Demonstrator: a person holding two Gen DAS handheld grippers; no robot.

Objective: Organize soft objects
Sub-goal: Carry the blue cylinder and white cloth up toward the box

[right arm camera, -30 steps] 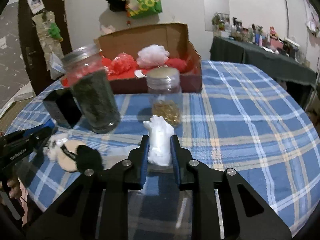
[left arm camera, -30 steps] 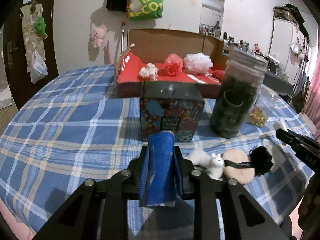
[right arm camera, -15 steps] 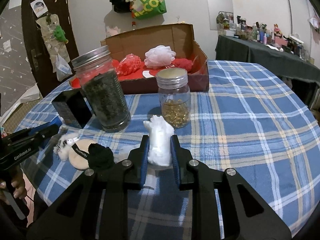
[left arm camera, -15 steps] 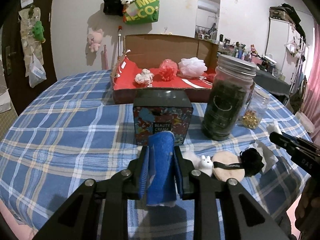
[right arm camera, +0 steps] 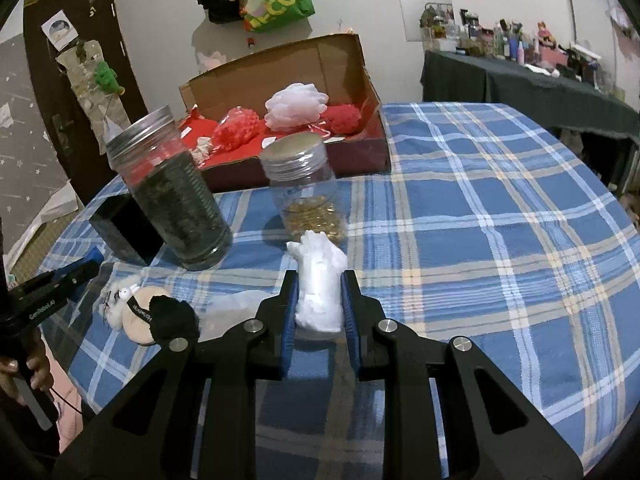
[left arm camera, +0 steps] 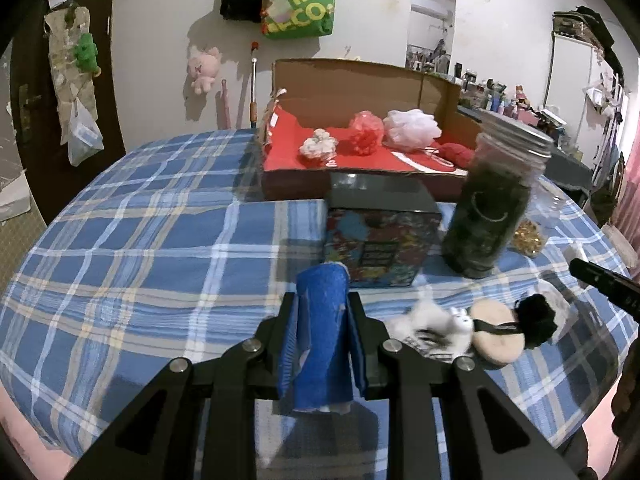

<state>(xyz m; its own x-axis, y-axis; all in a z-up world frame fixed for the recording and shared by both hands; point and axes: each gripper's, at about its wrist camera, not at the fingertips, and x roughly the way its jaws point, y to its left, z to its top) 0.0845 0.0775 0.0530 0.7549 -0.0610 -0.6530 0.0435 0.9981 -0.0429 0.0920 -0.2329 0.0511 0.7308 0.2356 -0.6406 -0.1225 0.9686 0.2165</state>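
My left gripper (left arm camera: 322, 308) is shut on a rolled blue cloth (left arm camera: 322, 332), held above the checked table. My right gripper (right arm camera: 319, 284) is shut on a crumpled white soft object (right arm camera: 320, 284), also held above the table. An open cardboard box (left arm camera: 352, 92) with a red lining stands at the back and holds a white puff (left arm camera: 412, 130), a red puff (left arm camera: 366, 132) and a small white-and-red bundle (left arm camera: 318, 148). A beige powder puff (left arm camera: 496, 334), a black pom-pom (left arm camera: 534, 320) and a small white plush (left arm camera: 440, 322) lie on the table near my left gripper.
A patterned tin with a dark lid (left arm camera: 380, 236), a tall jar of dark leaves (left arm camera: 492, 200) and a small jar of gold bits (right arm camera: 308, 196) stand between the grippers and the box. The table edge is close in front. A dark side table (right arm camera: 520, 80) stands at the right.
Both grippers, still holding their objects, have shifted and tilted slightly; the jars and box now sit further right in the left view and nearer in the right view.
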